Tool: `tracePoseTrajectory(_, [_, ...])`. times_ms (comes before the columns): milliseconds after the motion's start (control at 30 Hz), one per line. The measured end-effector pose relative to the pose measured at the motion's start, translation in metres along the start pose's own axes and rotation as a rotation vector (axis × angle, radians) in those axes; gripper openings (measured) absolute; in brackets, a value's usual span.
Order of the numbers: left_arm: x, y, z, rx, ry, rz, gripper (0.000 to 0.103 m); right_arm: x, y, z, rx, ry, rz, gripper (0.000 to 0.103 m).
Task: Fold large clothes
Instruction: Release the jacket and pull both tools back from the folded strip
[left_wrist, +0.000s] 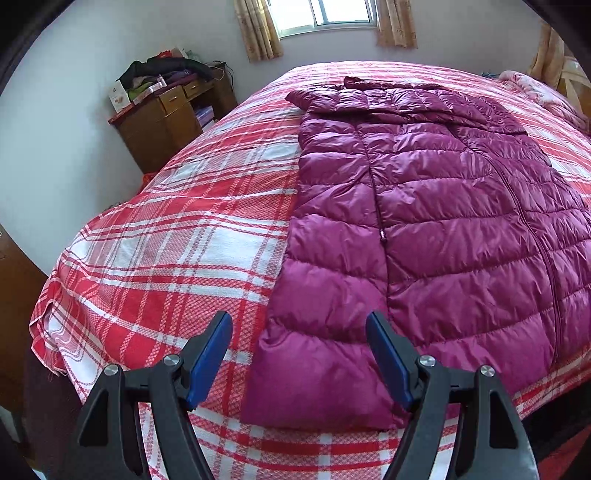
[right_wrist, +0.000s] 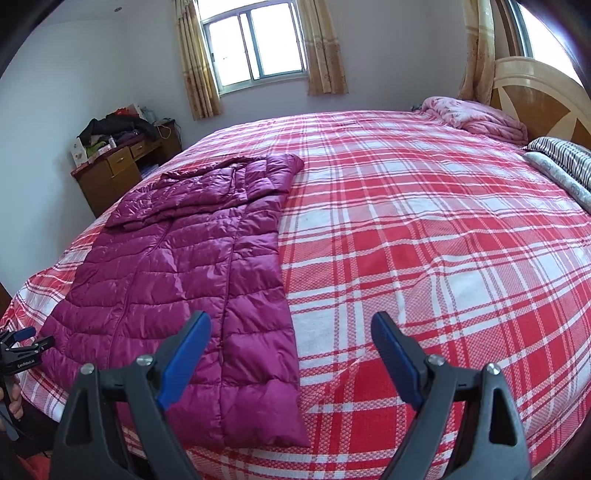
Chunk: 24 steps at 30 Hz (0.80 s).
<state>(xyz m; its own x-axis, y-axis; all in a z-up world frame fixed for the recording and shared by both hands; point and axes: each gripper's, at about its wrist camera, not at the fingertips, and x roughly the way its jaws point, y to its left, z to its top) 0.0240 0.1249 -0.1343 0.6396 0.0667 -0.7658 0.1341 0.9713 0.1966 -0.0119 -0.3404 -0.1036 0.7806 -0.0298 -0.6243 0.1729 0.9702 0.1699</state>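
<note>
— Jacket first: where are your tongs?
— My left gripper hangs agape, empty, over the near hem of the magenta quilted down jacket; my right gripper gapes above its other corner.
— And the jacket?
— Flat on the red-and-white plaid bedspread, sleeves folded in.

Jacket on bed
</note>
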Motion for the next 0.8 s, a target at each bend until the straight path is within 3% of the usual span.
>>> tracePoseTrajectory(400, [-0.005,0.005,-0.014,-0.018,-0.001,-0.068,0.075,0.005,0.004,-0.015,0.009,0.068,0.007,0.098])
tracePoseTrajectory(800, [-0.002,-0.006,-0.017,0.027,0.014,0.012,0.075,0.037,0.029,-0.048,-0.143,0.188,-0.045,0.097])
